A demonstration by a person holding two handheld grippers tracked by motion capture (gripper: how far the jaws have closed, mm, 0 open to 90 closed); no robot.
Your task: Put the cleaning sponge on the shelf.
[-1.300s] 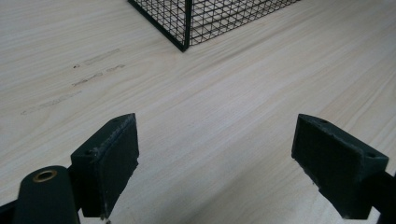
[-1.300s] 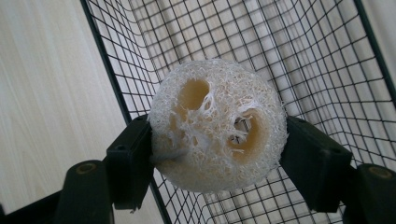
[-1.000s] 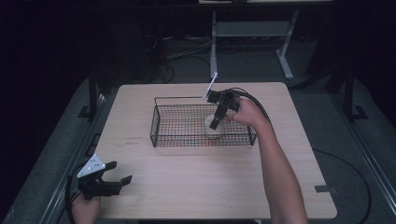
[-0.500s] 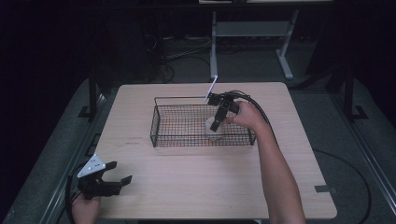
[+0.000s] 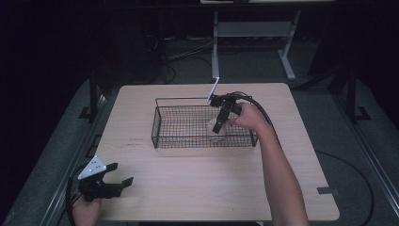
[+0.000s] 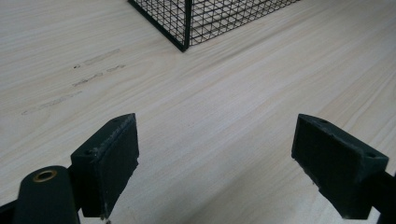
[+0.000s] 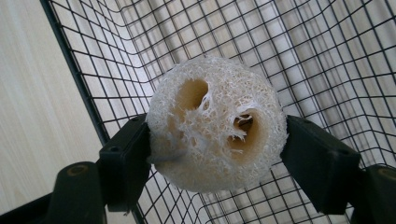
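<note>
A black wire basket [image 5: 159, 123] stands in the middle of the wooden table [image 5: 188, 188]. My right gripper [image 5: 217, 130] points down into its right part, shut on a pale round loofah sponge [image 5: 211, 127]. In the right gripper view the loofah sponge [image 7: 215, 125] sits squeezed between both jaws, holes facing the camera, with the basket [image 7: 327, 56] mesh behind it. My left gripper [image 5: 121, 181] rests at the table's front left corner, open with nothing in it. In the left gripper view its jaws stand wide apart over bare wood, with the basket [image 6: 187, 25] corner ahead.
A metal stand [image 5: 249, 33] and cables lie on the dark floor beyond the table. A cable [image 5: 256, 106] trails from the right gripper over the hand. Faint marks [image 6: 74, 84] show on the wood left of the basket.
The right gripper has shifted slightly inside the basket with the loofah still held. The left gripper has stayed put.
</note>
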